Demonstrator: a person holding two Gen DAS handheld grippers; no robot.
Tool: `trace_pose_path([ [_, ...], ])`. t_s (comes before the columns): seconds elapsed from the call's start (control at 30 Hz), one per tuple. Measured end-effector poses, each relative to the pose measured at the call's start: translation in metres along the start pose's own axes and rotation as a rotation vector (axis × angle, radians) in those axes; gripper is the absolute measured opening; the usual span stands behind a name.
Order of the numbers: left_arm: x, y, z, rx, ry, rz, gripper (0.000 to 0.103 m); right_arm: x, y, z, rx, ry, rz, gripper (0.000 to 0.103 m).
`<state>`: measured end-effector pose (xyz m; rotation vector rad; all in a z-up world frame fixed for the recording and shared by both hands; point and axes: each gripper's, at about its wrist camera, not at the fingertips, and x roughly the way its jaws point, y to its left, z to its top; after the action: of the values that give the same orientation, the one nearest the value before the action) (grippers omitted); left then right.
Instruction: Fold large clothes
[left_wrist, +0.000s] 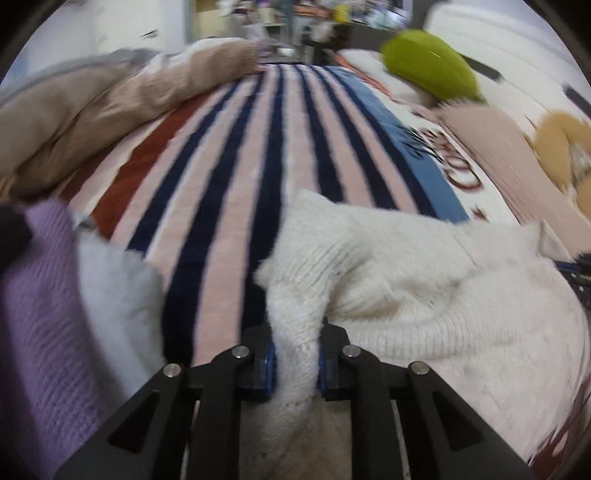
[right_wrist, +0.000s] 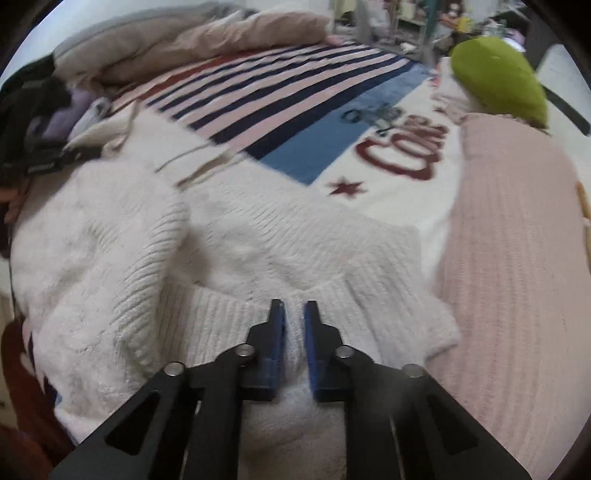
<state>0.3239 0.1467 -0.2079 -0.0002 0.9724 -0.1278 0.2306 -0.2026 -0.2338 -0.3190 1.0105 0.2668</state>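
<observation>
A white knit sweater (left_wrist: 424, 280) lies on a striped blanket (left_wrist: 258, 166) on a bed. My left gripper (left_wrist: 295, 332) is shut on a bunched fold of the sweater, which rises between its blue pads. In the right wrist view the sweater (right_wrist: 240, 236) spreads wide across the blanket (right_wrist: 295, 88). My right gripper (right_wrist: 294, 306) is shut on a ribbed edge of the sweater near the front, with white knit pinched between its fingers. The left gripper shows at the far left of that view (right_wrist: 48, 162), dark and blurred.
A pink knit garment (right_wrist: 517, 258) lies right of the sweater, also in the left wrist view (left_wrist: 517, 162). A green cushion (right_wrist: 498, 81) sits at the back right. A beige duvet (left_wrist: 110, 103) is piled back left. A purple knit (left_wrist: 40, 314) and a grey cloth (left_wrist: 114, 288) lie left.
</observation>
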Motion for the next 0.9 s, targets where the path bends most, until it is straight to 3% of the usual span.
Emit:
trace_pose_path([
  [0.03,0.002,0.004,-0.002,-0.028,0.002,0.017,0.019,0.0,-0.007,0.0,0.003,-0.004,-0.078,0.002],
  [0.07,0.006,0.006,-0.003,-0.043,0.015,0.034,0.024,0.001,-0.016,-0.001,0.034,0.003,-0.096,0.002],
  [0.17,0.013,0.002,-0.007,-0.024,0.054,0.071,0.042,0.002,-0.028,-0.008,0.109,0.02,-0.025,0.002],
  [0.2,0.006,0.002,-0.007,-0.024,0.046,0.058,0.046,-0.002,-0.028,-0.008,0.109,0.013,-0.026,0.003],
  [0.27,-0.016,0.006,-0.009,-0.04,0.032,0.008,0.069,-0.016,-0.027,-0.01,0.137,-0.013,-0.002,0.004],
  [0.33,-0.048,0.008,-0.017,-0.048,-0.009,-0.044,0.084,-0.038,-0.023,-0.012,0.16,-0.05,0.037,0.009],
  [0.43,-0.095,0.009,-0.044,-0.076,-0.081,-0.12,0.091,-0.074,-0.002,-0.016,0.162,-0.149,0.129,0.022],
  [0.57,-0.125,0.017,-0.094,-0.222,-0.099,-0.22,0.096,-0.105,0.052,-0.032,0.147,-0.255,0.292,0.022],
  [0.77,-0.1,0.013,-0.169,-0.424,-0.029,-0.351,0.097,-0.098,0.136,-0.054,0.154,-0.347,0.399,0.022],
  [0.83,-0.08,0.005,-0.178,-0.449,0.006,-0.376,0.097,-0.081,0.152,-0.053,0.179,-0.324,0.429,0.022],
  [0.9,-0.066,-0.003,-0.178,-0.459,-0.019,-0.382,0.097,-0.061,0.165,-0.05,0.204,-0.292,0.436,0.021],
])
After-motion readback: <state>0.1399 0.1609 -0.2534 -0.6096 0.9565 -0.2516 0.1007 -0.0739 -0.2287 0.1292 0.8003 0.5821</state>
